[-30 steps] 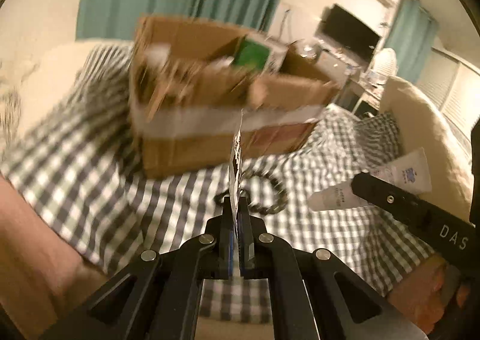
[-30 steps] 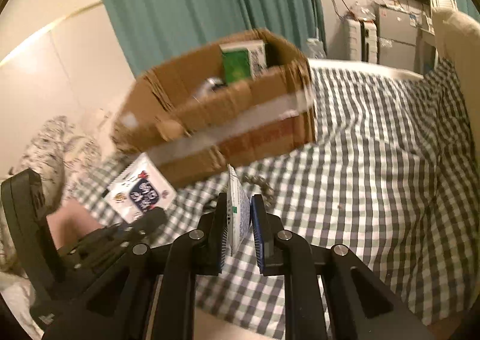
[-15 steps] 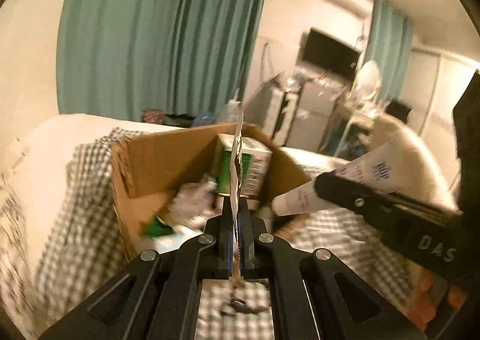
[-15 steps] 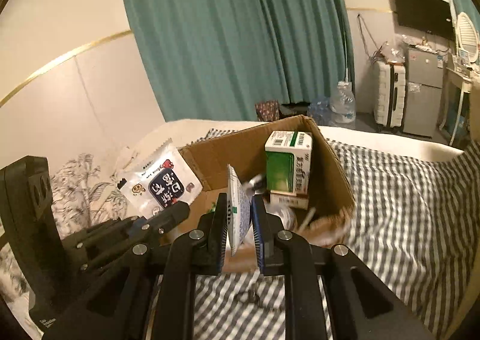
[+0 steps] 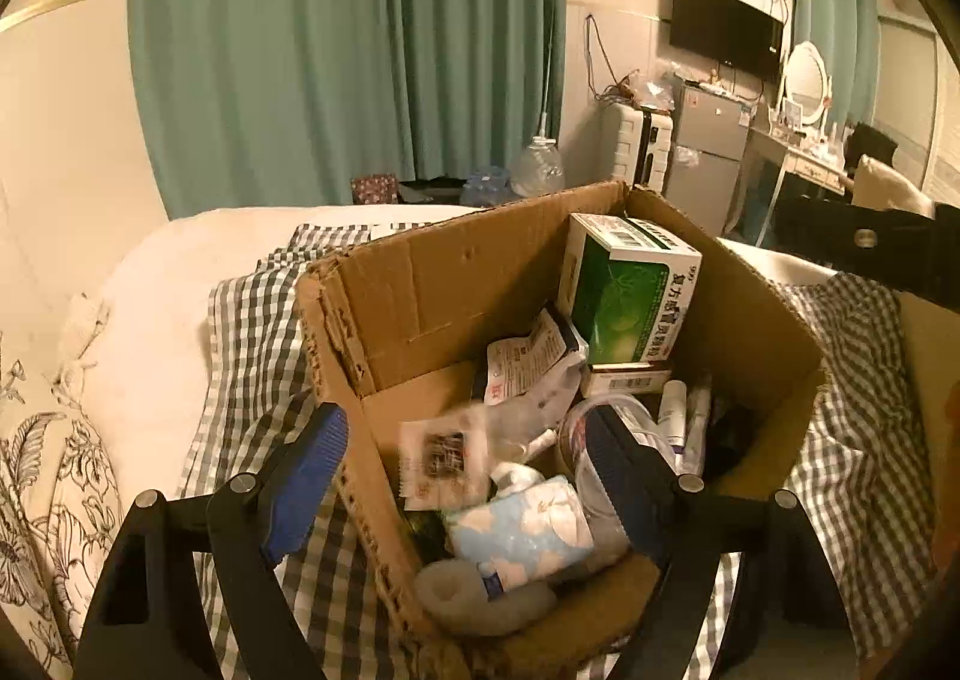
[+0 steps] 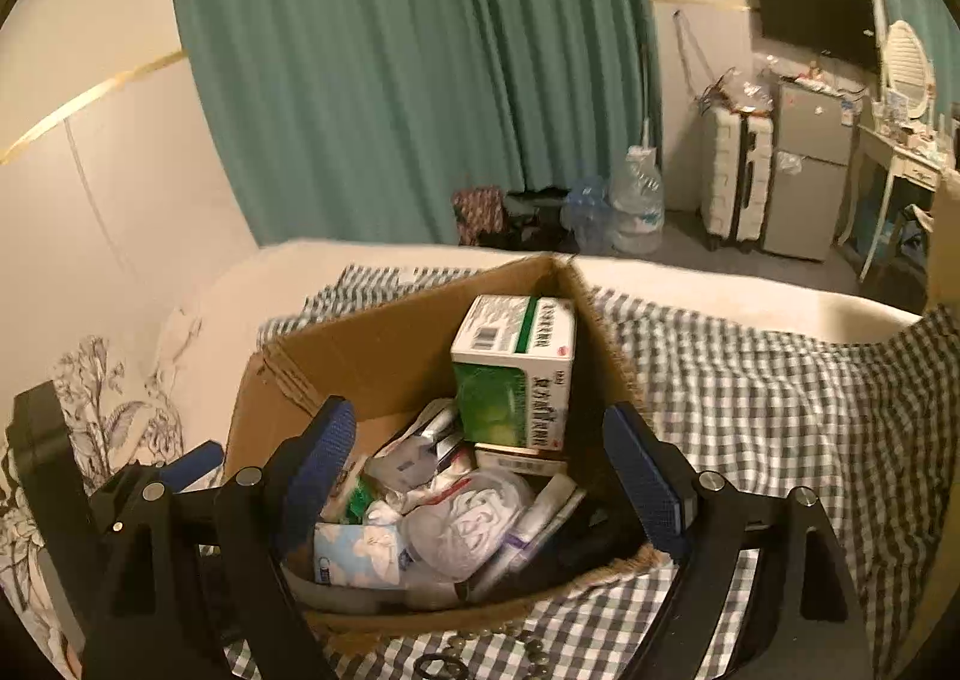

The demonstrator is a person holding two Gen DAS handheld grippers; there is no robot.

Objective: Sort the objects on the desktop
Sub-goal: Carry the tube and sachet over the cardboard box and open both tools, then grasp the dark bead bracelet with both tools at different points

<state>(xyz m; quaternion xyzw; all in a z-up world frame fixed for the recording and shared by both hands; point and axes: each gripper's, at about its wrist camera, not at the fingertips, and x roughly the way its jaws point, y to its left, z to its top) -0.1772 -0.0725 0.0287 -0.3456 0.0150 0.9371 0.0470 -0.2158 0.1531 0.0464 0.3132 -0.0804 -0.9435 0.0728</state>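
both tongs, left (image 5: 462,476) and right (image 6: 480,476), are opening, empty, over the cardboard box (image 5: 456,284); we judge the falling sachet (image 5: 444,461) light, floppy, best pinched by its edge.

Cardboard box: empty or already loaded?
Loaded. The cardboard box holds a green-and-white carton standing in its far corner, above a heap of packets and tubes.
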